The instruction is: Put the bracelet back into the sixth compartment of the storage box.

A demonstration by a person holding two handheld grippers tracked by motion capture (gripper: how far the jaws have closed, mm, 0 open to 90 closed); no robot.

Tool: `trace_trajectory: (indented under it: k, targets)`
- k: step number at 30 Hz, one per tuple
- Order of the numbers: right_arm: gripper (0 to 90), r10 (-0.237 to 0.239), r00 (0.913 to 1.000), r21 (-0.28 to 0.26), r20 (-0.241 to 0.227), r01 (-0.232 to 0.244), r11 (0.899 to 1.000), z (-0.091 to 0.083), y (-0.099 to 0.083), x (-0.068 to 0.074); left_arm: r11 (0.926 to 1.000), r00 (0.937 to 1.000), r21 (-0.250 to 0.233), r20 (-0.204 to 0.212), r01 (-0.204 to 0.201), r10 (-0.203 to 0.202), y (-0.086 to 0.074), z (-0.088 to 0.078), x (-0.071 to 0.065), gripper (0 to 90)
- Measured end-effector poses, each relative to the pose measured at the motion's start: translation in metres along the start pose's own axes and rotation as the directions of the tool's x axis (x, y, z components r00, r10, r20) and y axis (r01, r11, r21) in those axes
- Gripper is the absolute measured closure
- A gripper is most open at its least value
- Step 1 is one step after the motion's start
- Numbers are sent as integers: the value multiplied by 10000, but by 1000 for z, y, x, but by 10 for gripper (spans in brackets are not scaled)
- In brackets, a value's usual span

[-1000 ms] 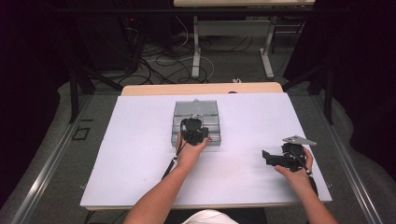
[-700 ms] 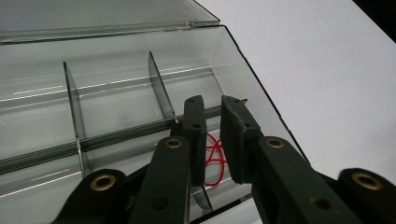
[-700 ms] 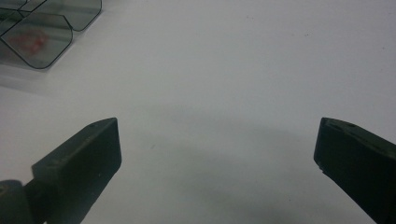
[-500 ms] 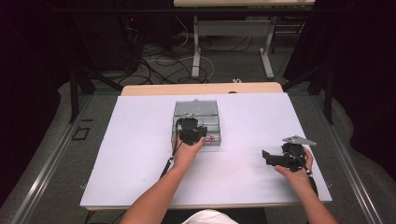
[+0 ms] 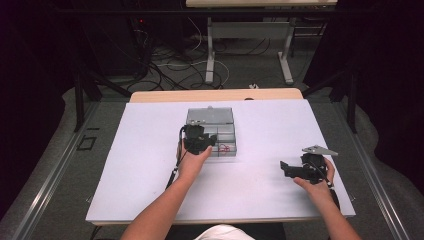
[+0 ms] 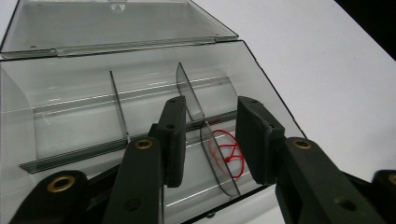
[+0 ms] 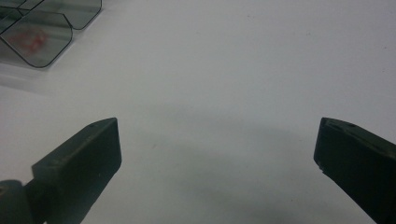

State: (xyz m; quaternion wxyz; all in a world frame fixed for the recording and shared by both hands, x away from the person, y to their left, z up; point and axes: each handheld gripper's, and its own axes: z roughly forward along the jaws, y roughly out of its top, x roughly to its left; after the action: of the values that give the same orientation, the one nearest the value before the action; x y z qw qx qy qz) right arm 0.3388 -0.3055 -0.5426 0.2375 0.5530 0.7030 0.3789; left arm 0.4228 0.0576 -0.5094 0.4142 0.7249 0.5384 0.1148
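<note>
Over the clear box (image 6: 140, 88), the left gripper (image 6: 210, 135) has just been opening, empty; the red string (image 6: 229, 156) looks light and limp, best pinched at its knot.

Honestly can't read a single thing here, no text, labels, brand names or numbers anywhere on anything in any of the shots.
</note>
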Motion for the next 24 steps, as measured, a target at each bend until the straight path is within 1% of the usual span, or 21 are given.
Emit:
trace_trajectory:
  k: [2,6,7,9,11,14,18,19,21,24]
  targets:
    - [3,-3,10000,16,22,3,10000,0,0,0,10000,10000,-1,29,15,-15,0,-2,3,627]
    - [3,-6,10000,14,22,6,10000,1,0,0,9999,10000,-168,-34,-37,37,0,-7,8,603]
    - [3,-11,10000,29,19,11,10000,0,0,0,9998,9999,-187,2,-109,109,0,-8,10,601]
    - [3,-22,10000,14,20,22,10000,0,0,0,9999,9997,-83,226,-123,125,0,-10,13,593]
    - [3,12,10000,36,-6,-12,10000,0,0,0,9994,9995,-223,159,-252,255,-1,-14,15,598]
    - [3,-21,10000,21,28,21,10000,1,0,0,9991,9992,-316,266,-296,304,-2,-20,19,590]
    - [3,16,10000,10,29,-16,10000,1,0,0,9976,9983,-449,223,-533,543,-2,-28,22,548]
    - [3,19,10000,13,32,-19,10000,1,0,0,9965,9975,-507,173,-670,680,-3,-30,23,539]
    - [3,20,10000,13,31,-20,10000,1,0,0,9955,9972,-624,146,-719,729,-3,-34,25,515]
    - [3,9,10000,20,33,-9,10000,1,0,0,9929,9957,-752,-1,-926,929,-5,-40,28,475]
